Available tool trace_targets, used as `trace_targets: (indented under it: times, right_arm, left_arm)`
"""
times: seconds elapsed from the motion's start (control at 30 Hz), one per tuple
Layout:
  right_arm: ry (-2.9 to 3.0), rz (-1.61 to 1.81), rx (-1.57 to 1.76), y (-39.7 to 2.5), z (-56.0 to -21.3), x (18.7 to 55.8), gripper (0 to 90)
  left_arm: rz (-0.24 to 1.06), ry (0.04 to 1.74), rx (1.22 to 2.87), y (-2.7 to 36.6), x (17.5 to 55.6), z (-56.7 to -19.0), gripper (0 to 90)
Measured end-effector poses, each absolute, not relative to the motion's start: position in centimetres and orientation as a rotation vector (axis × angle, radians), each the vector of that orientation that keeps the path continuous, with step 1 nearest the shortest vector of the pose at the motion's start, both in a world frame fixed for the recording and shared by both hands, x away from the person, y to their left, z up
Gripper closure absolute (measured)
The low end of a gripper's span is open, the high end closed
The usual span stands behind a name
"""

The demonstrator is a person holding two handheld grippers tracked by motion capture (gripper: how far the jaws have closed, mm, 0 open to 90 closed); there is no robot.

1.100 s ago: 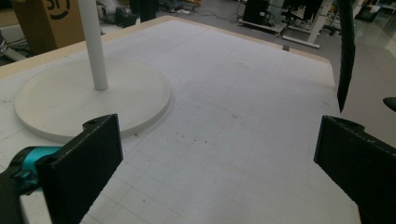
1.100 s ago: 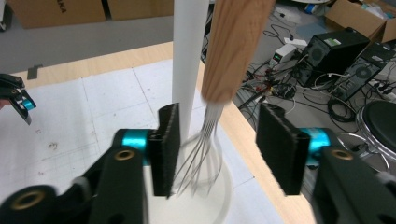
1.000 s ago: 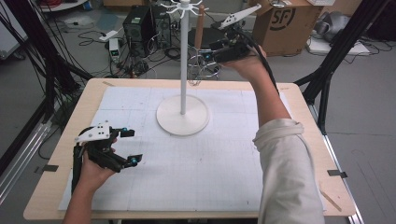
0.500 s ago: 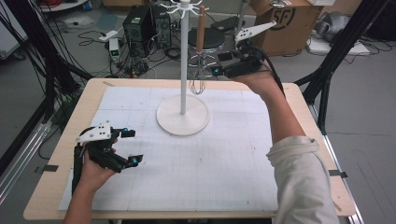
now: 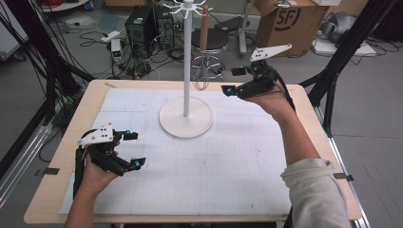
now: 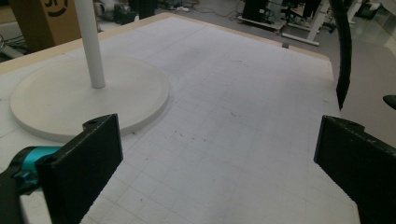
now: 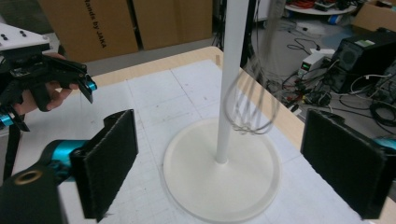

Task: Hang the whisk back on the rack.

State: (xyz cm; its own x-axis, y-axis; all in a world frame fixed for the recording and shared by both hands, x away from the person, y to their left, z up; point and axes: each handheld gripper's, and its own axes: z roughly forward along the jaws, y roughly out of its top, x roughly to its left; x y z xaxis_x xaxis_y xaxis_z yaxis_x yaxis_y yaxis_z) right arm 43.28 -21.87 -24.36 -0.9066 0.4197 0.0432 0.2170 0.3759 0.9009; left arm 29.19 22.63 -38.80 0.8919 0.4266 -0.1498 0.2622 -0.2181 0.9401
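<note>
Standing near the middle of the tabletop [image 5: 57, 190] is a white stand [image 5: 186, 118] with a whisk [image 5: 203, 57] (wooden handle up) hanging from its top hooks. The right gripper [image 5: 236, 80] hovers just right of the stand, jaws apart. The left gripper [image 5: 134, 149] rests well left of the stand, jaws apart.

Left tongs [image 5: 131, 149] and raised right tongs [image 5: 234, 80] both gape.
</note>
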Motion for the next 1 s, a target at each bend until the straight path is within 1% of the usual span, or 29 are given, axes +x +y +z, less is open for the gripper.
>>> trace_targets:
  times: [0.07,0.13,0.43,0.7,1.0]
  right_arm:
    - [2.416,1.58,0.577,-22.2,-24.8,42.9,7.9]
    - [2.394,1.604,0.594,-22.5,-25.3,42.5,1.2]
    - [2.366,1.67,0.589,-24.3,-27.0,40.6,0.0]
    - [2.343,1.687,0.628,-26.1,-29.4,38.6,0.1]
    - [2.34,1.629,0.623,-27.5,-31.2,36.4,0.1]
  left_arm:
    - [0.165,0.519,1.811,22.6,29.1,-38.8,1.7]
    - [0.167,0.519,1.808,22.6,29.1,-38.7,1.7]
    - [0.162,0.518,1.809,22.5,29.1,-38.8,1.7]
    - [0.157,0.517,1.809,22.5,29.1,-38.8,1.7]
    - [0.159,0.517,1.808,22.5,29.1,-38.9,1.7]
